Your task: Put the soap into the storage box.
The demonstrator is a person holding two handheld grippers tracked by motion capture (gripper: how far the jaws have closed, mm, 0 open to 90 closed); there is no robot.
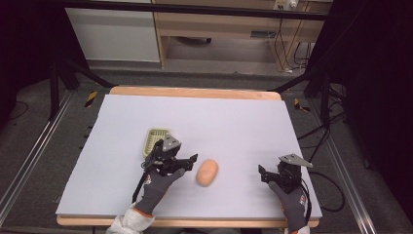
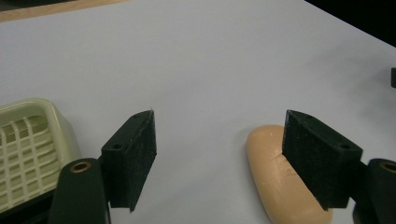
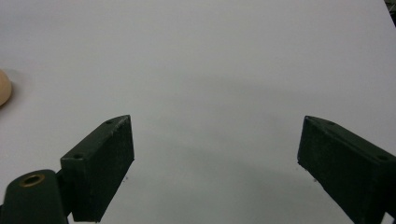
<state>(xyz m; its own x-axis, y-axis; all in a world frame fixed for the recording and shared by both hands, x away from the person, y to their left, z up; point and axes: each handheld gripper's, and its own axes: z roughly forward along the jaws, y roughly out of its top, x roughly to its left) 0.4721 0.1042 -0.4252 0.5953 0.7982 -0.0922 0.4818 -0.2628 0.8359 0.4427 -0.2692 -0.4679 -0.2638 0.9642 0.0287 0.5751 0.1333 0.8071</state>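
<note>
Left gripper (image 1: 187,161): held in a grey-gloved hand (image 1: 158,187) at the near edge of the table, just left of the soap bar. Its jaws stand wide apart with nothing between them. In the left gripper view (image 2: 219,158) the right-hand jaw overlaps the soap bar's near end; contact cannot be confirmed.

Right gripper (image 1: 267,174): held in a second grey-gloved hand (image 1: 292,200), well to the right of the soap bar, near the table's front right corner. Jaws spread wide over bare sheet, nothing between them, as the right gripper view (image 3: 215,158) confirms.

Soap bar (image 1: 207,172): peach-coloured, oval, lying flat on the sheet between the two grippers, closer to the left one. No stamp or lettering can be read on its surface (image 2: 275,177). Its edge also appears at the left margin of the right gripper view (image 3: 3,88).

Soap dish (image 1: 155,140): pale yellow-green, rectangular, with a grid floor; sits left of and slightly beyond the soap bar, directly behind the left gripper. The grid is clear in the left gripper view (image 2: 28,149). No marking legible.

Table covering (image 1: 195,122): pale lavender-grey sheet over a wooden table (image 1: 195,92) whose edge shows beyond the soap bar at the far side. No print visible.

Background: a wooden cabinet (image 1: 234,24) stands far beyond the soap bar; a small label (image 1: 263,34) on its shelf front is too small to read. Cables (image 1: 292,53) hang at its right.
</note>
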